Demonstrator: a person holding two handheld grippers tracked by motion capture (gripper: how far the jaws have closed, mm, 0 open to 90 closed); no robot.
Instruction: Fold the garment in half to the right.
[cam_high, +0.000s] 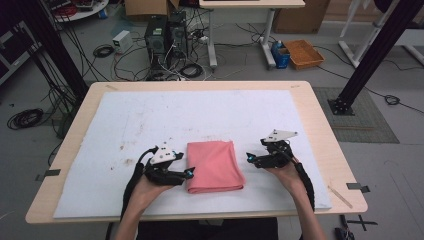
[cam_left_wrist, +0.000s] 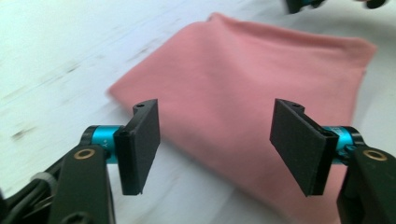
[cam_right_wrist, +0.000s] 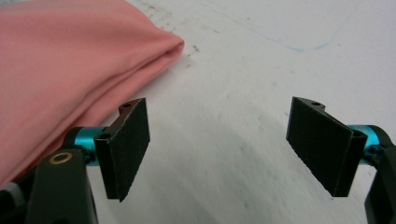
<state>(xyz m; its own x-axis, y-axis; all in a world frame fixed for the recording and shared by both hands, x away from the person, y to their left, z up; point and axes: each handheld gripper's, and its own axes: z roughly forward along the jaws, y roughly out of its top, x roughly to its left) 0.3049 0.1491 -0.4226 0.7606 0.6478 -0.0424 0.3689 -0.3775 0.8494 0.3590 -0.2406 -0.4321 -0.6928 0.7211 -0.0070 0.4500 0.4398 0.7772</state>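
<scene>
Pink cloth (cam_high: 215, 166) lay folded on the white mat (cam_high: 200, 115) that covered the wooden table (cam_high: 320, 130), near the person's edge and about midway between the two hands. We found it folded into a compact, roughly rectangular pad, its long side running away from the person, with layered edges and a rounded fold visible at one corner in the right gripper view (cam_right_wrist: 70, 70). Its colour was an even salmon pink, without print or pattern that we could make out, and its upper face lay mostly flat with a few soft creases. In the left gripper view (cam_left_wrist: 261, 93) the far corners looked slightly uneven, the fabric bulging a little at the folds. We noted the left gripper (cam_high: 189, 173) just beside the cloth's left edge, its tips very near the fabric; whether they touched it we could not tell from above. Its jaws stood wide apart and released, with the cloth lying beyond and beneath them and no pad pressing on it. We noted the right gripper (cam_high: 248, 158) just off the cloth's right edge, also spread wide and grasping nothing, with bare mat between its pads (cam_right_wrist: 128, 144) and the cloth lying off to one side of them. The mat carried scattered dark smudges and scuffs around the cloth.
</scene>
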